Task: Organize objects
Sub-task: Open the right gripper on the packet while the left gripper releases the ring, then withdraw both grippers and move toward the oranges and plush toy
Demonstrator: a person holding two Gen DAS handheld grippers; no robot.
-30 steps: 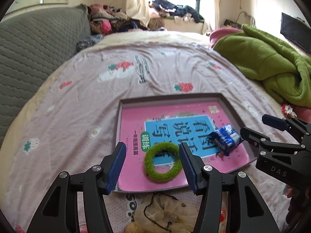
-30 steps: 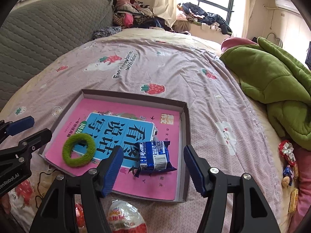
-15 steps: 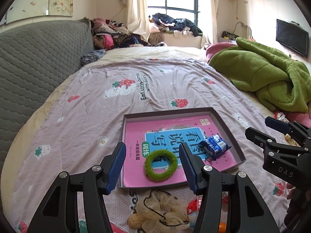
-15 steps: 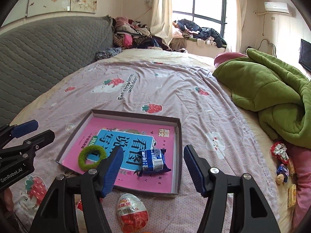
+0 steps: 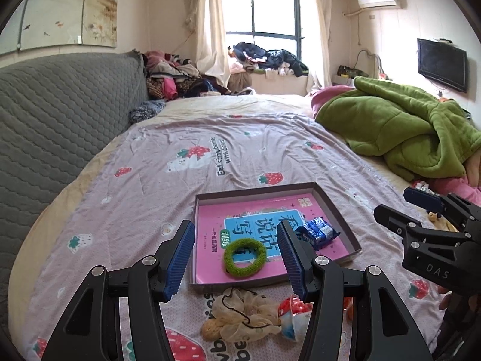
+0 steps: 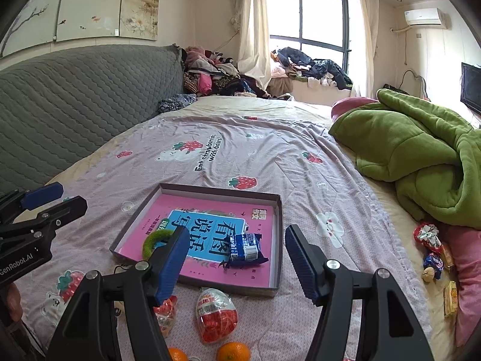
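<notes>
Bed, shallow tray [image 5: 345, 231] w/ pink book inside. Green hair ring [image 5: 245, 257] & blue snack pack [image 5: 315, 231] lie on book.

L view only: beige scrunchie [image 5: 243, 313] just below tray.

R view only: egg-shaped candy [image 6: 216, 316], 2 oranges [image 6: 233, 352], wrappers [image 6: 433, 258] by green blanket [image 6: 421, 162].

L gripper [image 5: 236, 258] released, nothing btwn pads. R gripper [image 6: 236, 261] jaws just been opening, empty; its finger [image 6: 171, 258] hides part of ring.

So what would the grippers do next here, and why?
Probably the right gripper, open and empty, drops to the egg-shaped red snack lying just outside the tray; the green ring and blue packet already lie inside.
</notes>
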